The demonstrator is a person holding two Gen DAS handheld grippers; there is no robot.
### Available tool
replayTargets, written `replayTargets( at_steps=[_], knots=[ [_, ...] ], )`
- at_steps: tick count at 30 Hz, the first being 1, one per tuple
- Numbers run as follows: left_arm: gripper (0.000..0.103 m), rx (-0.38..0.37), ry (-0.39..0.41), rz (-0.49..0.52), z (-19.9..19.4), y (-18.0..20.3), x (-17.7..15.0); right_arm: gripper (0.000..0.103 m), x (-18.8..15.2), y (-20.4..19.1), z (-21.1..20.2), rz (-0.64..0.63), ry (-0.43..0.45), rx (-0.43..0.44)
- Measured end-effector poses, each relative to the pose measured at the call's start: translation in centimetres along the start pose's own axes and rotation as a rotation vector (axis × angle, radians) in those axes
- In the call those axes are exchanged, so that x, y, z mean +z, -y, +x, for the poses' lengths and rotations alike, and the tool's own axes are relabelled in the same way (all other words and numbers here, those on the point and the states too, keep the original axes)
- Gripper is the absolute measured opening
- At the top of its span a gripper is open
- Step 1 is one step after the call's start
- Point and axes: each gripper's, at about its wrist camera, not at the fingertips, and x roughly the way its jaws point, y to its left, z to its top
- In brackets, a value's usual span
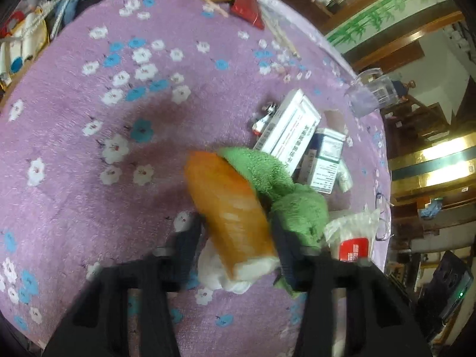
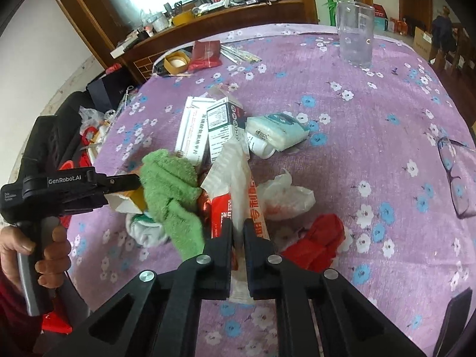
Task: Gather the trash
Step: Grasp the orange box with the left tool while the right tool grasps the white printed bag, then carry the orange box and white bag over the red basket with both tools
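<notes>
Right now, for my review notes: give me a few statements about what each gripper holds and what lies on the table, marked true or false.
1. The left gripper is closed on an orange box. True.
2. The right gripper is open and holds nothing. False: it is shut on a white and red wrapper.
3. A green cloth lies beside the orange box. True.
4. The clear plastic jug lies on its side. False: it stands upright.
5. A pair of glasses rests on the tablecloth. True.
</notes>
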Motion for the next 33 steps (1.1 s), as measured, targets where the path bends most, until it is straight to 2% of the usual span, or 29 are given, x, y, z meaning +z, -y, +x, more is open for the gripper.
replayTargets(
  at_steps=[3,6,13,17,26,33],
  knots=[
    [0.028,0.016,0.056,0.030,-2.1,0.1,-1.2,0.008,-0.6,-0.1,-0.8,0.001,0.006,0.028],
    [0.027,0.079,0.121,0.090,-3.5,0.6,-2.7,0.008,-1.3,-0.5,-1.5,-0.011,0.007,0.058],
    [0.026,0.114,0.171,0.074,-5.5,-0.1,-6.7,0.008,-3.2,-1.8,-2.2,-0.035,-0.013,0.129],
    [0.024,0.139,0.211,0.121,-6.6,-0.8,-8.8,0.008,-4.2,-3.8,-1.7,-0.072,-0.026,0.162],
    [0.024,0.112,0.116,0.211,-6.0,-4.8,-9.5,0.008,-4.3,-9.6,0.1,-0.044,-0.016,0.114],
    [0.024,0.037,0.010,0.281,-3.4,-5.7,-8.6,0.008,-5.5,-11.9,0.4,-0.005,-0.011,0.043]
  ],
)
